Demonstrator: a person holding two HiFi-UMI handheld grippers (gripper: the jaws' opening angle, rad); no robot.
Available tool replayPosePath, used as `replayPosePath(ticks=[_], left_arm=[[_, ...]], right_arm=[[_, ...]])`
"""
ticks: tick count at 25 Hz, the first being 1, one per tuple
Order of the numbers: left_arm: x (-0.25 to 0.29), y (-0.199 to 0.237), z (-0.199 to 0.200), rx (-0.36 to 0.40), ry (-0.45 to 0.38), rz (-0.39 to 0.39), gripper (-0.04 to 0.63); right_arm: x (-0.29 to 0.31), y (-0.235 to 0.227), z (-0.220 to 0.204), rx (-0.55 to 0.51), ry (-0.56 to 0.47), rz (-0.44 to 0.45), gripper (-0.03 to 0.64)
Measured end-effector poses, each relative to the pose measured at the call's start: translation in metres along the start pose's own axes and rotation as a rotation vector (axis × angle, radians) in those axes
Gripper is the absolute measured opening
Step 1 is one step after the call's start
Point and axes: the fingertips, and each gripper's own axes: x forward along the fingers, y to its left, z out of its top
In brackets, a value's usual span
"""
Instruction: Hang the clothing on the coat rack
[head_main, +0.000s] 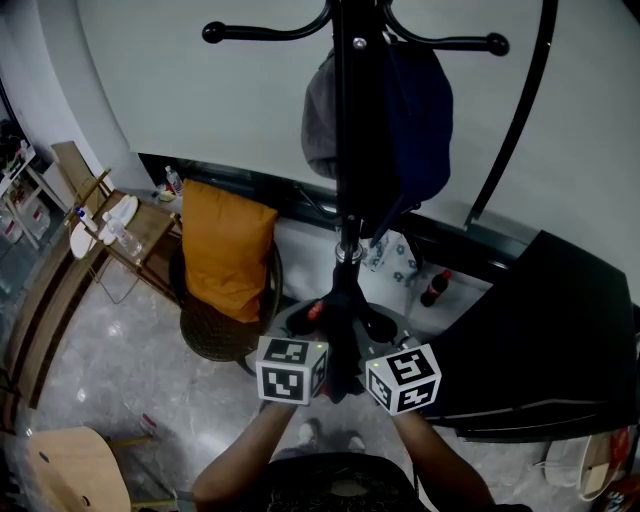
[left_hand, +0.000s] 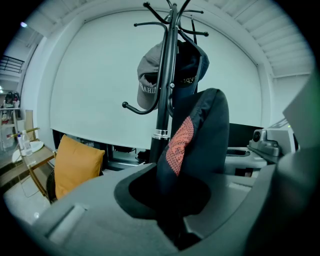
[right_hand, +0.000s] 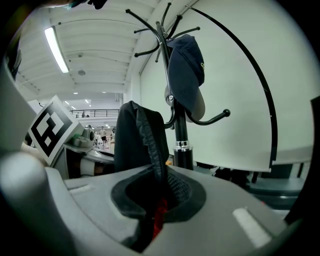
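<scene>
Dark fabric w/ a red mesh patch, the garment (left_hand: 200, 135), is being pinched from both sides: the left tongs (left_hand: 172, 220) are closing tight on its lower fold, jaws nearly together w/ only cloth between, and the right tongs (right_hand: 155, 220) are doing the same on the other edge, a red strip showing down in the gap. The garment is standing up in a bunch between the two tongs, held low in front of the coat rack (head_main: 347, 150), just before its pole & not yet on any hook; whether it is touching the pole can't be told. Up on the rack a grey cap (head_main: 318, 120) and a navy cap (head_main: 420, 110) are hanging side by side against the pole, under the top hooks. To the left an orange cushion (head_main: 225, 250) is leaning upright in a round chair (head_main: 215, 335), and a dark bottle (head_main: 434, 288) is standing on the floor right of the rack's base.
</scene>
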Motion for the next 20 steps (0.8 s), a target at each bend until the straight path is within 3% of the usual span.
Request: replayPosePath(ticks=[20], left_arm=[[-0.005, -0.009, -0.008, -0.051, -0.033, 0.082, 0.038]], right_arm=[[-0.009, 0.012, -0.006, -0.077, 0.016, 0.101, 0.028]])
